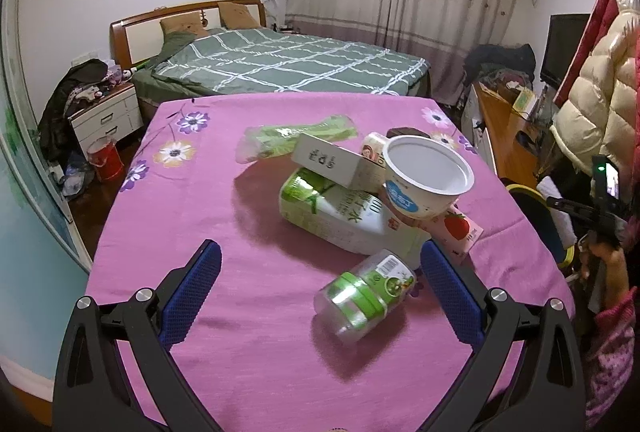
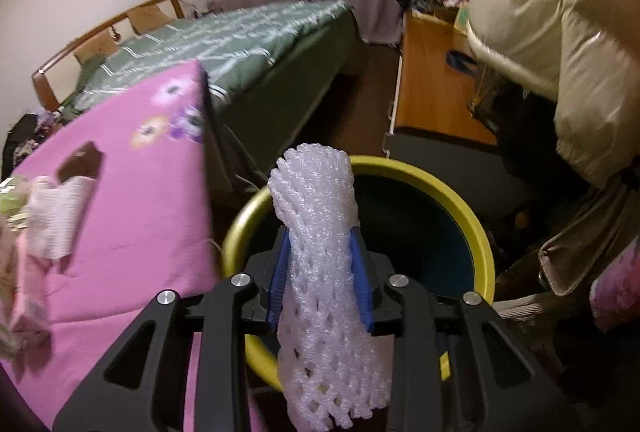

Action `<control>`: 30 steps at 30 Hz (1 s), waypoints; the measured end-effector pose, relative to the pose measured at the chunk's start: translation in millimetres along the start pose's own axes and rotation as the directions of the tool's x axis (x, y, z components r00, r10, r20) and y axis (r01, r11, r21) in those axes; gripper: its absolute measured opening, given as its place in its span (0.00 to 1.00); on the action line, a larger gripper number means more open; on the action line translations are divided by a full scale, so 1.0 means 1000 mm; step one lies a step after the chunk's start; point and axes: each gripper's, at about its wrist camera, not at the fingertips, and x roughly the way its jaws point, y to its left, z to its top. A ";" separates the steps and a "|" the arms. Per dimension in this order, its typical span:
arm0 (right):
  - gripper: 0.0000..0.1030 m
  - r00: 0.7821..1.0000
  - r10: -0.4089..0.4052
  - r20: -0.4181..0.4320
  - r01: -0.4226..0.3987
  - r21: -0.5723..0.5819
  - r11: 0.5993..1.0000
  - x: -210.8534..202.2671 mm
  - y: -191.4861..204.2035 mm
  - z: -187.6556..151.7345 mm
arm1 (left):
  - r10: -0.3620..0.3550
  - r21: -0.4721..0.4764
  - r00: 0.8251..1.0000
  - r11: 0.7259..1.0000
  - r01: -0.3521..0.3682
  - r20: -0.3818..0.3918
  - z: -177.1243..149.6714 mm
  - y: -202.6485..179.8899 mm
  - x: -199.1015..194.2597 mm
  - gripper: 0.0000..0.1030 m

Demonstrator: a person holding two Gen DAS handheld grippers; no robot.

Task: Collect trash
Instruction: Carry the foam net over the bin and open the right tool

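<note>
Trash sits in one heap on the table (image 1: 168, 232), which is covered by a pink flowered cloth. Counted from the left wrist view: one white round tub (image 1: 427, 179), empty and tipped toward the camera; one white flat box (image 1: 334, 163) lying across the top; one large green-and-white carton (image 1: 340, 216) on its side beneath them; one strawberry-printed carton (image 1: 460, 228) under the tub; one clear green-printed wrapper (image 1: 288, 139) behind; and one clear jar (image 1: 366, 294) with a green label, lying apart on its side (nearest the camera). A small printed pot (image 1: 374, 147) peeks out behind the tub.

The left gripper (image 1: 320, 260) hovers above the cloth with its blue pads spread wide, the jar lying between them untouched.

The right gripper (image 2: 320, 264) is clamped on one white foam fruit net (image 2: 320, 252), a soft mesh sleeve squeezed at its waist and flaring above and below the pads. It hangs over one round bin (image 2: 472, 207) with a yellow rim and dark blue inside, standing just beside the table edge. What lies in the bin cannot be made out.
</note>
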 end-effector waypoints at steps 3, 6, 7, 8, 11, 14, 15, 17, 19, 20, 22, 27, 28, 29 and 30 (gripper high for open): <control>0.35 1.000 -0.014 -0.016 0.014 0.007 1.000 0.013 -0.004 0.000 | -0.004 0.008 1.000 1.000 0.004 -0.010 0.000 -0.004 0.003 0.95; 0.47 0.999 -0.041 -0.021 0.041 0.007 0.999 0.021 -0.006 -0.001 | -0.009 0.012 1.000 1.000 0.009 -0.020 0.000 -0.006 0.008 0.95; 0.49 0.999 -0.050 -0.021 0.050 0.005 0.999 0.024 -0.008 0.000 | -0.010 0.013 1.000 1.000 0.010 -0.022 0.000 -0.006 0.009 0.95; 0.50 0.998 -0.053 -0.021 0.054 0.005 0.999 0.024 -0.008 0.000 | -0.012 0.015 1.000 1.000 0.012 -0.027 -0.001 -0.007 0.010 0.95; 0.52 0.998 -0.060 -0.016 0.061 0.005 0.998 0.022 -0.009 -0.001 | -0.016 0.018 0.999 1.000 0.016 -0.034 -0.002 -0.009 0.013 0.95; 0.52 0.998 -0.063 -0.009 0.063 0.007 0.998 0.017 -0.008 -0.002 | -0.019 0.020 0.999 1.000 0.020 -0.041 -0.004 -0.009 0.015 0.95; 0.53 0.998 -0.059 -0.007 0.059 0.010 0.998 0.015 -0.008 -0.002 | -0.020 0.021 0.999 1.000 0.021 -0.045 -0.006 -0.009 0.016 0.95; 0.54 0.999 -0.051 -0.001 0.051 0.017 0.999 0.010 -0.007 -0.004 | -0.021 0.021 0.998 1.000 0.022 -0.056 -0.009 -0.010 0.020 0.95; 0.55 0.999 -0.044 0.006 0.044 0.022 0.999 0.005 -0.006 -0.005 | -0.023 0.020 0.997 0.999 0.025 -0.068 -0.013 -0.011 0.023 0.95; 0.55 0.999 -0.039 0.009 0.039 0.023 0.999 0.003 -0.005 -0.005 | -0.022 0.022 0.997 0.999 0.024 -0.076 -0.015 -0.012 0.026 0.95; 0.55 0.999 -0.032 0.014 0.031 0.024 0.999 -0.001 -0.004 -0.006 | -0.019 0.026 0.996 0.999 0.021 -0.090 -0.019 -0.015 0.031 0.95; 0.56 0.999 -0.014 0.033 0.013 0.022 1.000 -0.011 -0.001 -0.004 | -0.003 0.037 0.991 0.999 0.008 -0.131 -0.029 -0.018 0.044 0.95; 0.56 0.999 -0.011 0.036 0.010 0.021 1.000 -0.013 -0.001 -0.003 | -0.002 0.038 0.991 0.999 0.007 -0.136 -0.030 -0.018 0.045 0.95; 0.56 0.999 -0.008 0.037 0.008 0.020 1.000 -0.014 0.000 -0.003 | -0.005 0.037 0.989 0.999 0.010 -0.150 -0.034 -0.019 0.048 0.95; 0.57 0.999 -0.007 0.038 0.006 0.020 1.000 -0.014 0.001 -0.003 | -0.008 0.035 0.987 0.999 0.014 -0.160 -0.036 -0.019 0.051 0.95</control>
